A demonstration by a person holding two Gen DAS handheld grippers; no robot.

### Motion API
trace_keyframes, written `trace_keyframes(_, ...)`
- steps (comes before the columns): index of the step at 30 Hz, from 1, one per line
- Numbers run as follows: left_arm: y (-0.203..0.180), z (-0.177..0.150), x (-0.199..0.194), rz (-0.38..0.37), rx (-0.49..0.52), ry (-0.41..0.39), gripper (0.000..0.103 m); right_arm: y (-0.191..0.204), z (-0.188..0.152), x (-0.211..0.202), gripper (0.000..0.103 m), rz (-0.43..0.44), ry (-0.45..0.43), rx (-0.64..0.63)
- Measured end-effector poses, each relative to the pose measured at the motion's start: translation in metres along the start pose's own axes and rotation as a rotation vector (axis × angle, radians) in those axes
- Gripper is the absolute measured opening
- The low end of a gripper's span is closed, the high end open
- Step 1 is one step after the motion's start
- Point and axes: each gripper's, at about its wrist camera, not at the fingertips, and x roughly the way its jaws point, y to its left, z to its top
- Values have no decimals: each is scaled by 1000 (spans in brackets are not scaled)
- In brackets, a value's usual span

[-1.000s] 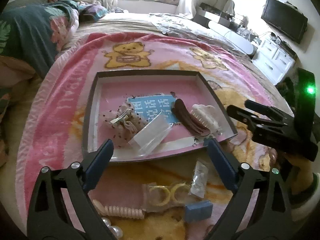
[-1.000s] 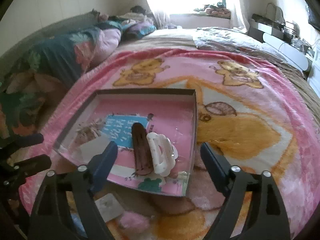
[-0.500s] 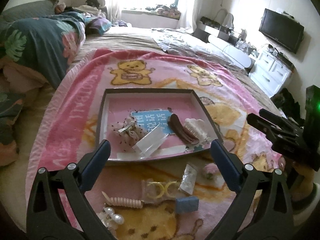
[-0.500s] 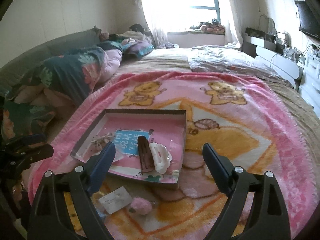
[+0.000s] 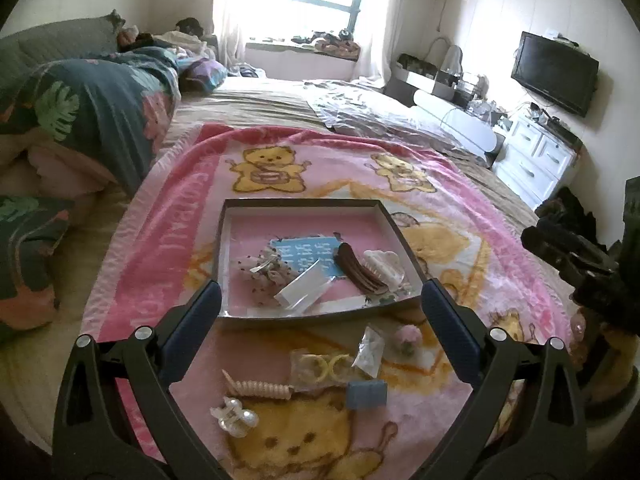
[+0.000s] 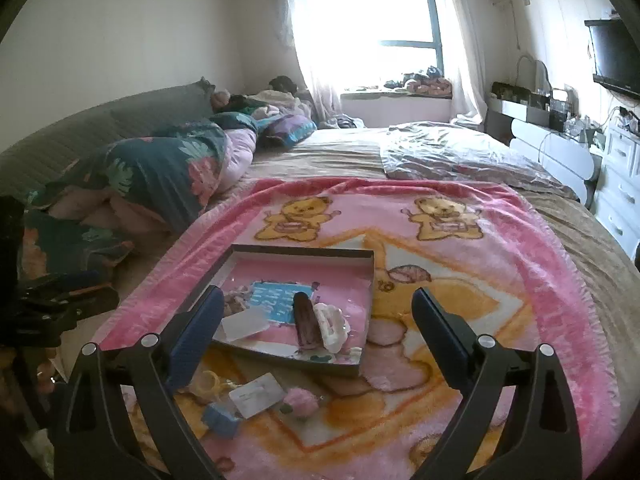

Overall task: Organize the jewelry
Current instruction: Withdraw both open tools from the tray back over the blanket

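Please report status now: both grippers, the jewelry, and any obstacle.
Left gripper open, empty; right gripper open, empty. Brown clip and white claw clip in tray; pearl clip, spiral tie loose on blanket. No obstacle seen.

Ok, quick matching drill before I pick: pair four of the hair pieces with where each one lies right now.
Things:
1. brown hair clip
2. white claw clip
3. pearl clip
4. pink flower piece

Places:
A. on the blanket, nearest the left gripper's camera
B. in the tray, at its right side, beside the brown one
C. on the blanket just outside the tray's front right corner
D. in the tray, left of the white one

Pairs: 1-D, 2-B, 3-A, 4-C
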Motion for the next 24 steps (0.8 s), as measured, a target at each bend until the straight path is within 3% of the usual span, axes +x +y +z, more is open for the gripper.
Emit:
trace_keyframes(11,3,-14,-22,19,3,-12,93,16,-12,-27,94,21,-14,-23)
trace_keyframes(24,13,-51,-13,59,2,71,93,28,-55,-26,94,34,56,-49)
